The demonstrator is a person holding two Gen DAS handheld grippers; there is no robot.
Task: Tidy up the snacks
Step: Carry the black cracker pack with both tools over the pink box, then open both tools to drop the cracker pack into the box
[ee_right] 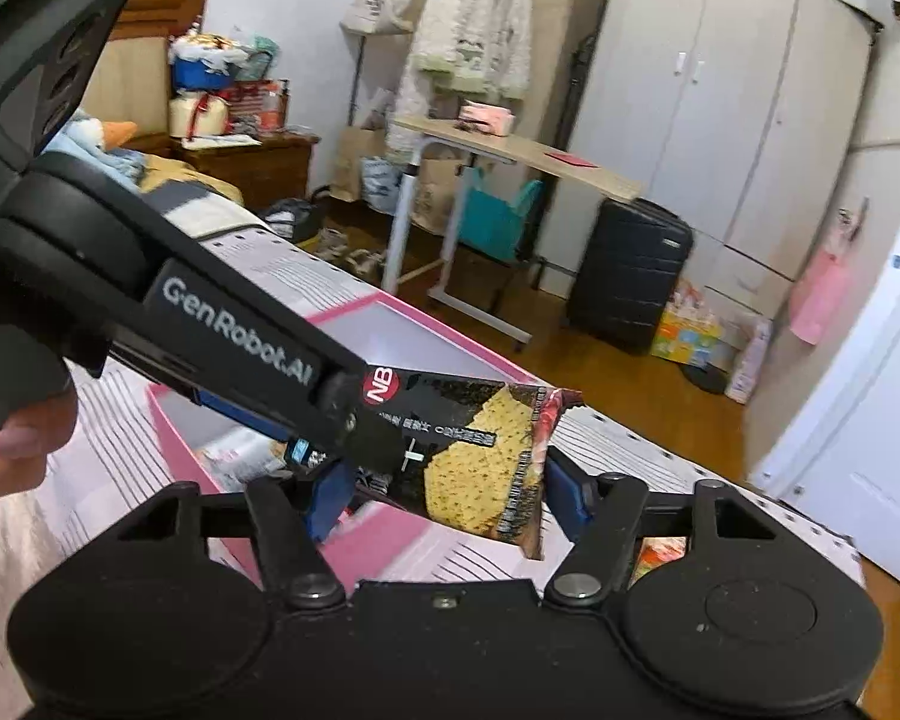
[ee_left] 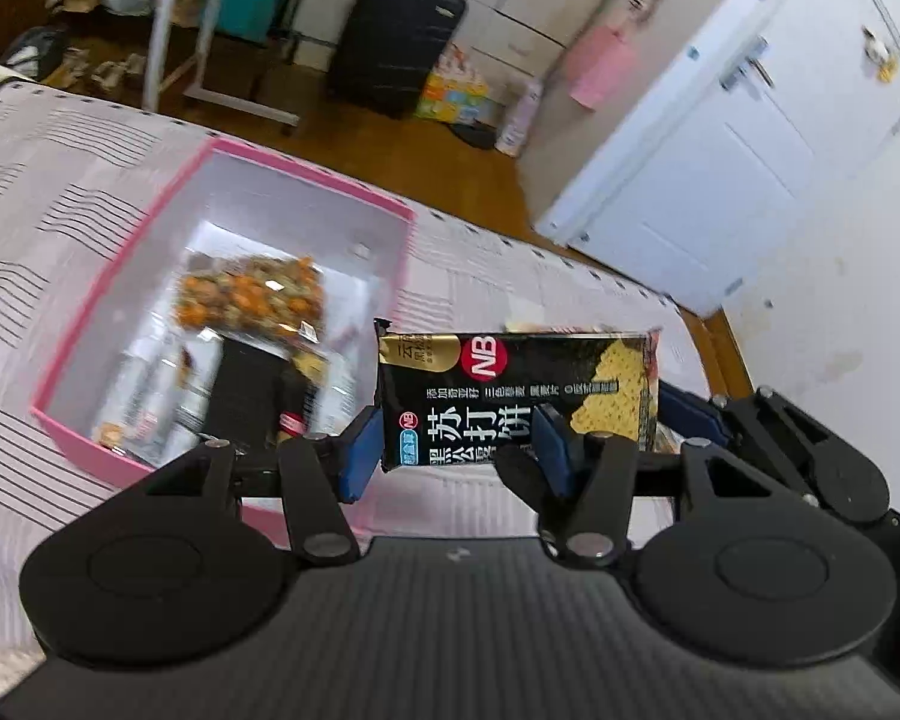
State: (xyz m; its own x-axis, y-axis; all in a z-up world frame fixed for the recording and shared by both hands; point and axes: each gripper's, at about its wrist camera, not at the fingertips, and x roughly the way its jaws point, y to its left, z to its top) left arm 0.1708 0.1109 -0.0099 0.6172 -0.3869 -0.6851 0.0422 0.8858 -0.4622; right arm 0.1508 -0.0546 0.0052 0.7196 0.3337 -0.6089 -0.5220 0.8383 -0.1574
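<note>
A black soda-cracker pack [ee_left: 513,387] with an NB logo is held above the bed, just right of a pink box [ee_left: 306,180]. My left gripper [ee_left: 453,447] is shut on its near end. The pack also shows in the right wrist view [ee_right: 480,456], where my right gripper [ee_right: 444,492] is shut on its other side. The left gripper's body [ee_right: 234,336] crosses that view from the upper left. The pink box [ee_right: 354,552] holds several snack packs, one with orange nuts [ee_left: 249,294].
The box rests on a bed with a pink striped cover [ee_left: 60,192]. Beyond the bed are a wooden floor, a black suitcase [ee_right: 627,273], a small desk [ee_right: 510,150] and white wardrobes [ee_right: 720,108]. Another snack pack [ee_right: 660,555] lies under my right gripper.
</note>
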